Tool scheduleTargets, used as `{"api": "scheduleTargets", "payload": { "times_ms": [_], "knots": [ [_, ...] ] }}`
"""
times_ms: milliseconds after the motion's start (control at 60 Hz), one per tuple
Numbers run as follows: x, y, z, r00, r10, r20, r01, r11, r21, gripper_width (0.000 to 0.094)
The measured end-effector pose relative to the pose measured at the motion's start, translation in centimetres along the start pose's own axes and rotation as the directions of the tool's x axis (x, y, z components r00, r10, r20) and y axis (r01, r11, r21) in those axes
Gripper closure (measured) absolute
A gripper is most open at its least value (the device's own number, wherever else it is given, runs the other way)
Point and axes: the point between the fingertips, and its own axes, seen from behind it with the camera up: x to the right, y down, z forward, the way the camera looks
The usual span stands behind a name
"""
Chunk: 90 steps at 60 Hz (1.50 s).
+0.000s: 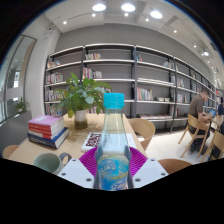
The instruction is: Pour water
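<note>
A clear plastic water bottle (113,140) with a light blue cap and a blue label stands upright between my fingers. My gripper (112,162) is shut on the bottle, with the magenta pads (88,160) pressing its lower body from both sides. The bottle is held above a wooden table (75,143). A dark green cup (47,161) sits on the table to the left of the fingers.
A stack of books (46,127) and a potted plant (80,97) stand on the table behind. A magazine (92,141) lies behind the bottle. Wooden chairs (143,130) and long bookshelves (130,80) fill the background. A person (201,105) sits at the far right.
</note>
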Motion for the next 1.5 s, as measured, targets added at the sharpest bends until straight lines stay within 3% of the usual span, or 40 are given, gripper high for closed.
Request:
{"api": "scheduleTargets", "payload": {
  "times_ms": [67, 100, 300, 433, 550, 667, 850, 1017, 1300, 1500],
  "knots": [
    [-0.5, 2.1, 1.1, 1.0, 0.015, -0.004, -0.015, 1.0, -0.009, 0.0553],
    [-0.5, 1.9, 1.0, 1.0, 0.013, -0.001, -0.013, 1.0, 0.024, 0.055],
    [0.4, 2.1, -1.1, 1.0, 0.013, -0.022, -0.012, 0.999, 0.03, 0.0494],
    [0.1, 2.9, -1.1, 0.999, 0.021, -0.028, -0.022, 1.0, -0.022, 0.0364],
    [0.7, 4.8, -2.4, 0.996, 0.063, -0.065, -0.069, 0.993, -0.094, 0.0068],
    [1.0, 6.5, -6.7, 0.993, 0.05, -0.104, -0.064, 0.988, -0.138, 0.0083],
    [-2.4, 10.9, -15.9, 0.992, -0.011, -0.128, -0.024, 0.962, -0.273, 0.0084],
    [-9.0, 11.1, -24.2, 0.997, 0.013, -0.071, -0.037, 0.934, -0.356, 0.0076],
    [-18.2, 1.5, -30.5, 0.999, -0.038, 0.012, 0.039, 0.96, -0.278, 0.0075],
    [-20.1, -3.7, -32.6, 0.999, -0.035, 0.005, 0.035, 0.972, -0.231, 0.0078]
  ]
}}
